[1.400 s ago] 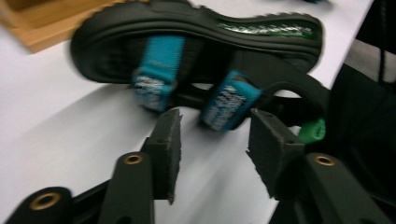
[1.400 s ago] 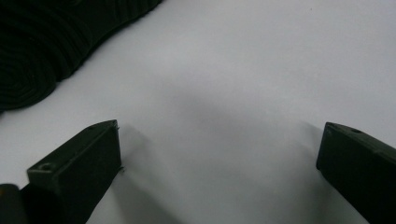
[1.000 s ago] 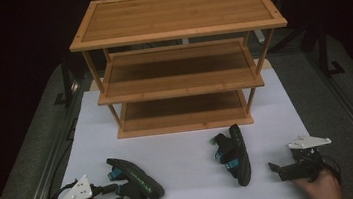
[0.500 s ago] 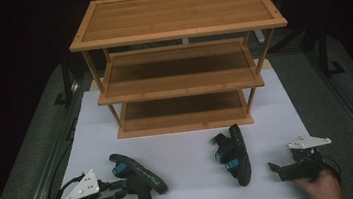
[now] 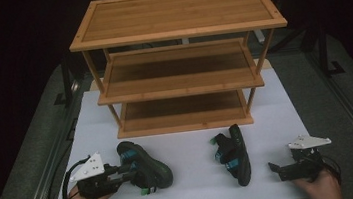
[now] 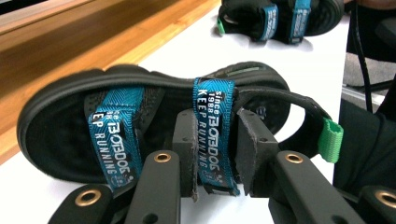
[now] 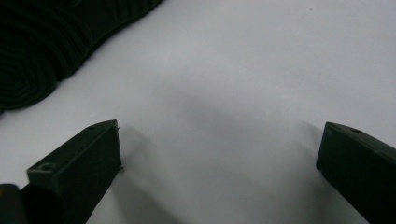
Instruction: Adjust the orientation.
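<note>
Black rubber pads of my left gripper (image 6: 215, 154) have just been closing and now pinch the blue printed strap (image 6: 214, 130) of the near-left black sandal (image 5: 143, 164), which sits on the white table sheet (image 5: 189, 138). My right gripper (image 5: 275, 167) rests at the near right with its jaws wide apart over bare sheet, holding nothing. Just left of it lies the second black sandal (image 5: 233, 153). Farther back stands the three-tier bamboo shoe rack (image 5: 180, 59).

A three-tier bamboo shelf (image 5: 176, 29) stands at twelve o'clock on the white surface (image 5: 195, 190); grey floor (image 5: 41, 125) flanks it; darkness beyond.
</note>
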